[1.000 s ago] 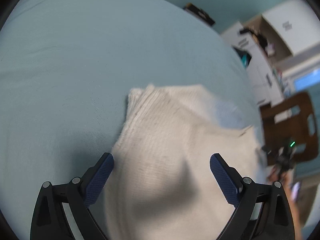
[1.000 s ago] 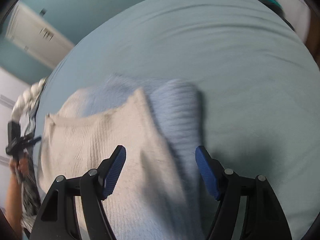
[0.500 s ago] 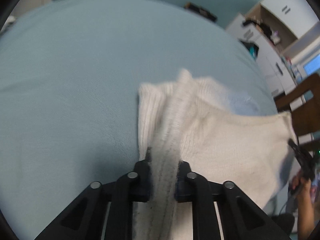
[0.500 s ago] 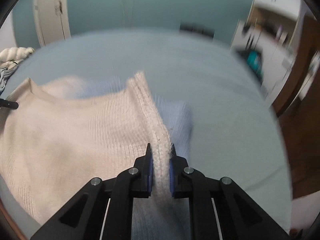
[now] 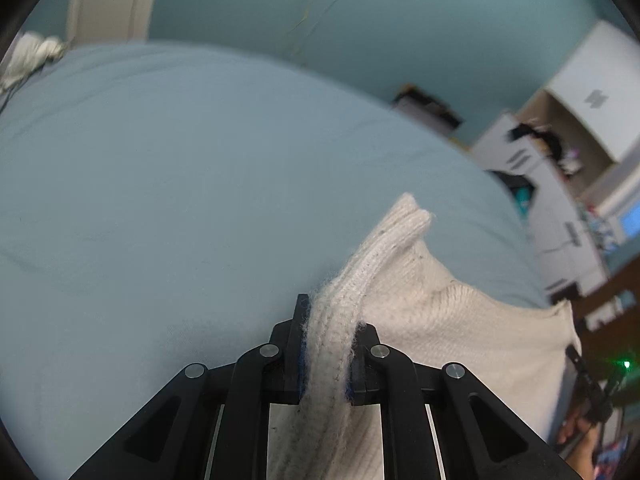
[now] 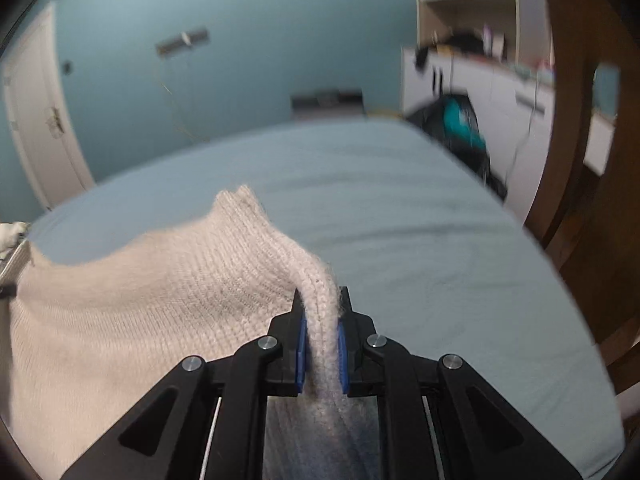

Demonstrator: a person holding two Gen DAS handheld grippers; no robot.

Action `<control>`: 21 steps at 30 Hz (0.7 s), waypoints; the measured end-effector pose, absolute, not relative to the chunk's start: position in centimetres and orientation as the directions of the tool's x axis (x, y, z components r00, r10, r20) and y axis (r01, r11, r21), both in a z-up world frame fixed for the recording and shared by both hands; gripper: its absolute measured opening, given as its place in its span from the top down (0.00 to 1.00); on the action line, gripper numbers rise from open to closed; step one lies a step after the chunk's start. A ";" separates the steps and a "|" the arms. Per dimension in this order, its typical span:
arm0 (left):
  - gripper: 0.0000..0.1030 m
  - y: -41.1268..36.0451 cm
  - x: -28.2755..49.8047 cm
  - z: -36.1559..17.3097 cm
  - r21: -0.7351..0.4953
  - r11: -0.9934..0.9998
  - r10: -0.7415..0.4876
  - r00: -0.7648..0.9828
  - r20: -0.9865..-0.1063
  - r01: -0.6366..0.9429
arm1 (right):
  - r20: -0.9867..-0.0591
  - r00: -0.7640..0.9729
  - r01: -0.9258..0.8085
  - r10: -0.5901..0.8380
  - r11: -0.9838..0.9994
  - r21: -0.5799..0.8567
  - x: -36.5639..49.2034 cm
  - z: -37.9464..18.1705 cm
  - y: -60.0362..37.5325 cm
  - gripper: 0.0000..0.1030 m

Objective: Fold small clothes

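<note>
A small cream knitted sweater (image 5: 452, 320) hangs stretched between both grippers above a light blue bed sheet (image 5: 180, 200). My left gripper (image 5: 326, 344) is shut on a ribbed edge of the sweater, which bunches up between the blue pads. In the right wrist view my right gripper (image 6: 321, 344) is shut on the other edge of the same sweater (image 6: 152, 300). The cloth runs off to the left there, lifted off the sheet (image 6: 420, 240). At the right edge of the left wrist view a hand holds the other gripper.
Behind the bed rise a teal wall (image 5: 400, 32) and a white door (image 6: 36, 120). White cabinets (image 5: 560, 184) and a wooden chair frame (image 6: 576, 128) stand to the right of the bed. A white bundle of cloth (image 5: 32, 56) lies at the bed's far left corner.
Both grippers went from open over the flat sweater to shut on its edges. They then rose and tilted up, lifting the sweater off the sheet so the wall and door show.
</note>
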State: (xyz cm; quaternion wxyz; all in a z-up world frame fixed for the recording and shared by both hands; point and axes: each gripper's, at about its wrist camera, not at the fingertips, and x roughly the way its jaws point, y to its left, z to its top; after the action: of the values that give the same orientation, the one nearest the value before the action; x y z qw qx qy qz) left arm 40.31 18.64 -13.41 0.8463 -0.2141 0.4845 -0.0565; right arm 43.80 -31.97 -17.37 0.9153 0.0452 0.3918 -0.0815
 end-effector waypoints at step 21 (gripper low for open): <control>0.04 17.1 26.3 -5.4 0.032 0.991 0.091 0.475 -0.875 -0.131 | -0.793 0.610 0.205 -0.016 0.969 0.138 28.7 -14.7 -30.4 0.21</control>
State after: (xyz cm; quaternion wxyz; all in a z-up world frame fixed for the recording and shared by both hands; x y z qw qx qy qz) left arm 26.27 17.12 -5.38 0.8585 -0.0196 0.5084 0.0647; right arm 28.66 -30.37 -14.74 0.8906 0.1078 0.4374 -0.0620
